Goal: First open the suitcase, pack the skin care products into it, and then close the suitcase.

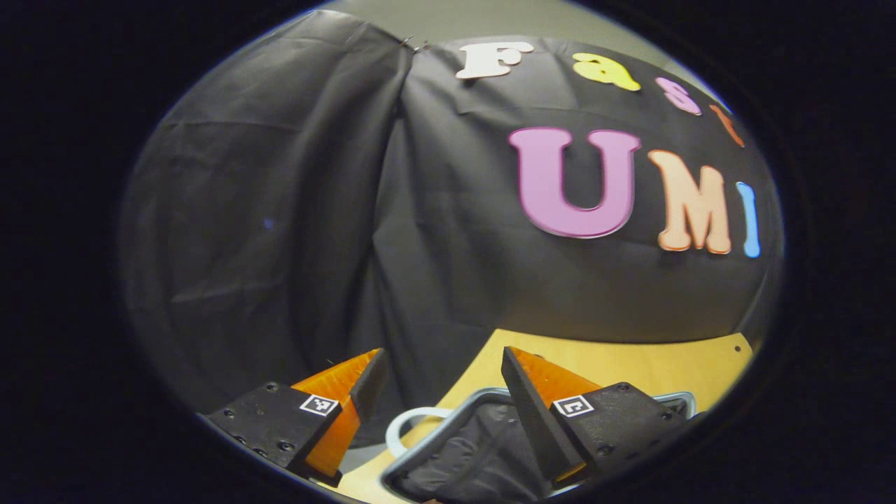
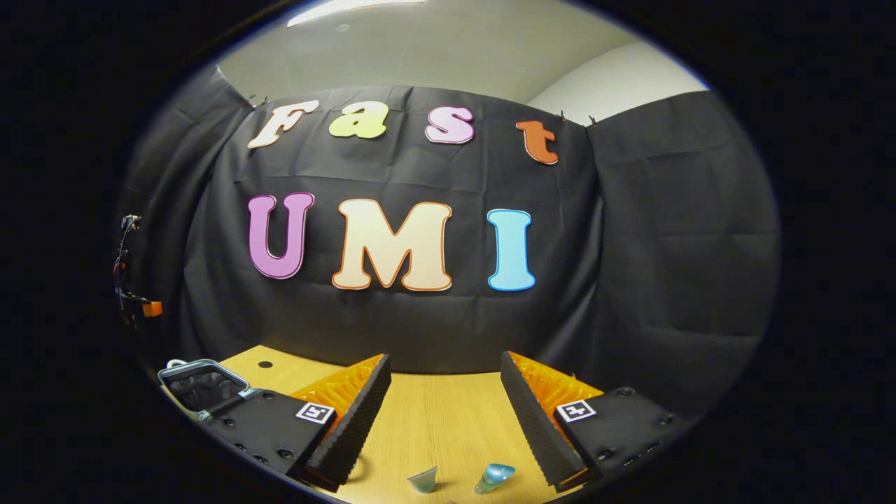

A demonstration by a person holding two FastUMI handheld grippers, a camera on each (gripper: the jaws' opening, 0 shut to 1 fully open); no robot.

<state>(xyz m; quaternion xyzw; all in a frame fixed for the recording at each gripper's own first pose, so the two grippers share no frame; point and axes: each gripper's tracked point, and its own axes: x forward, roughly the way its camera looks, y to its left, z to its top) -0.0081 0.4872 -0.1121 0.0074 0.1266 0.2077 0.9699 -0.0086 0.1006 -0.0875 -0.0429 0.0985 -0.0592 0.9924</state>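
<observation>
- Spread wide and holding nothing, the left gripper [image 1: 441,392] hangs above the open suitcase [image 1: 462,448] — a dark fabric-lined case with a pale grey rim and a white loop handle, lying at the near edge of the light wooden table [image 1: 630,364]; the gap between its fingers sits over the lining, which reads as a hand waiting to take or steady something there.
- Right gripper [image 2: 441,420] is likewise parted wide with nothing between its fingers, held over bare tabletop [image 2: 441,413] and aimed toward the back wall.
- Just below it, at the table's near edge, lie two small translucent blue-green skin care pieces [image 2: 495,476] — close together, apparently not touching; what kind they are is too small to tell.
- In the right gripper view the suitcase [image 2: 199,381] rests at the table's left edge, well apart from those pieces.
- My reading: the lid is already up, packing is the step in hand, and the right gripper is poised to drop onto the products.
</observation>
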